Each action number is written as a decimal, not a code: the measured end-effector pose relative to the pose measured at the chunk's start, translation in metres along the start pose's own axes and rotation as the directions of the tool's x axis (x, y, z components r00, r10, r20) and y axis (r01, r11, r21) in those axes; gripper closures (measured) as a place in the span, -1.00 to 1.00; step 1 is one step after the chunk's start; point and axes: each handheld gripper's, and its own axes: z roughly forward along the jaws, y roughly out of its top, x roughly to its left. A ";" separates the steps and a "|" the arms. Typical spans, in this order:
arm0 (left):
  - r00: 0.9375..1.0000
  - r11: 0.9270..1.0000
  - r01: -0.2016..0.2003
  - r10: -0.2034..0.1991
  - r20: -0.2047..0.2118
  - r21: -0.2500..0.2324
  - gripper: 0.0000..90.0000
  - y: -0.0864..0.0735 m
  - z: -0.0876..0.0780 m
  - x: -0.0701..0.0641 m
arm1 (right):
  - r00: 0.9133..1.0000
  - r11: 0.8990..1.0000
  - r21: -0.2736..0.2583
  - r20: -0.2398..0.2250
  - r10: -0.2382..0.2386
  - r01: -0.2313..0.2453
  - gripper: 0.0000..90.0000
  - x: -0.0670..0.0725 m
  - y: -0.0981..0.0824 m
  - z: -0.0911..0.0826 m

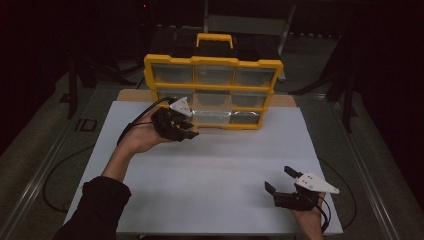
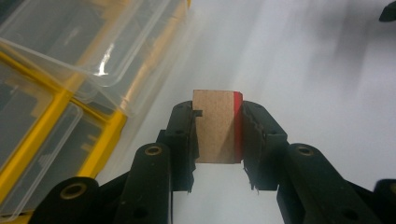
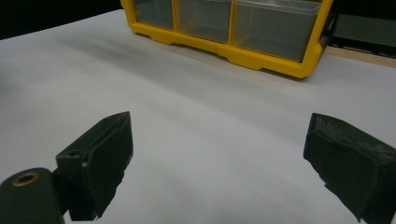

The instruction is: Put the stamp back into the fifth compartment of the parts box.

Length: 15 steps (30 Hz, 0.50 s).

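Observation:
A yellow organiser case (image 1: 212, 92) with clear drawers stands upright at the back of the white table (image 1: 215, 165). My left gripper (image 1: 190, 129) hovers just in front of its lower left drawers, shut on a small brown block with a red edge (image 2: 217, 127). One clear drawer (image 2: 93, 51) sticks out of the case beside the jaws. Near the front right of the table my right gripper (image 1: 280, 180) rests low, jaws wide open with nothing between them. The case's bottom row (image 3: 233, 28) lies ahead of it.
A wooden board (image 1: 135, 95) peeks out under the white sheet behind the case. Dark floor and stand legs (image 1: 72, 85) surround the table. A bare stretch of white sheet (image 1: 220, 160) lies between the two grippers.

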 end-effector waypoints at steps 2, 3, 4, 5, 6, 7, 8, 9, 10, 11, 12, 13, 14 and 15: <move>1.000 1.000 -0.002 0.002 -0.004 0.003 0.49 0.001 -0.003 0.002 | 1.000 1.000 0.000 0.002 0.000 0.000 -0.82 0.000 0.000 0.000; 1.000 1.000 -0.002 0.002 -0.007 0.002 0.49 0.002 -0.004 0.003 | 1.000 1.000 0.000 0.002 -0.001 0.001 -0.82 0.000 0.000 0.000; 1.000 1.000 -0.002 0.002 -0.007 0.002 0.49 0.002 -0.004 0.003 | 1.000 1.000 0.000 0.002 -0.001 0.001 -0.82 0.000 0.000 0.000; 1.000 1.000 0.003 -0.003 -0.013 -0.001 0.49 0.004 -0.007 0.006 | 1.000 1.000 0.000 0.002 0.000 0.000 -0.82 0.000 0.000 0.000; 1.000 1.000 0.005 -0.005 -0.013 -0.006 0.49 0.006 -0.009 0.008 | 1.000 1.000 0.001 0.001 0.000 0.000 -0.82 0.000 0.000 0.000; 1.000 1.000 0.005 -0.005 -0.013 -0.006 0.49 0.006 -0.009 0.008 | 1.000 1.000 0.001 0.001 0.000 0.000 -0.82 0.000 0.000 0.000; 1.000 1.000 0.007 -0.007 -0.017 -0.009 0.49 0.008 -0.011 0.010 | 1.000 1.000 0.001 0.000 0.000 0.000 -0.82 0.000 0.000 0.000; 1.000 1.000 0.006 -0.006 -0.020 -0.006 0.49 0.010 -0.013 0.011 | 1.000 1.000 0.000 0.001 0.000 0.000 -0.82 0.000 0.000 0.000; 1.000 1.000 0.006 -0.006 -0.020 -0.006 0.49 0.010 -0.013 0.011 | 1.000 1.000 -0.001 0.002 -0.002 0.002 -0.82 0.000 0.000 0.000; 1.000 1.000 0.006 -0.006 -0.024 -0.003 0.49 0.012 -0.015 0.013 | 1.000 1.000 -0.001 0.003 0.000 0.000 -0.82 0.000 0.000 0.000; 1.000 1.000 0.006 -0.006 -0.024 -0.003 0.49 0.012 -0.015 0.013 | 1.000 1.000 -0.001 0.003 0.000 0.000 -0.82 0.000 0.000 0.000; 1.000 1.000 0.006 -0.006 -0.024 -0.003 0.49 0.012 -0.015 0.013 | 1.000 1.000 0.001 0.004 0.000 0.000 -0.82 0.000 0.000 0.000; 1.000 1.000 0.005 -0.005 -0.026 -0.003 0.49 0.016 -0.017 0.015 | 1.000 1.000 0.000 0.003 -0.001 0.001 -0.82 0.000 0.000 0.000; 1.000 1.000 0.007 -0.007 -0.027 -0.004 0.49 0.017 -0.017 0.016 | 1.000 1.000 -0.001 0.001 0.000 0.000 -0.82 0.000 0.000 0.000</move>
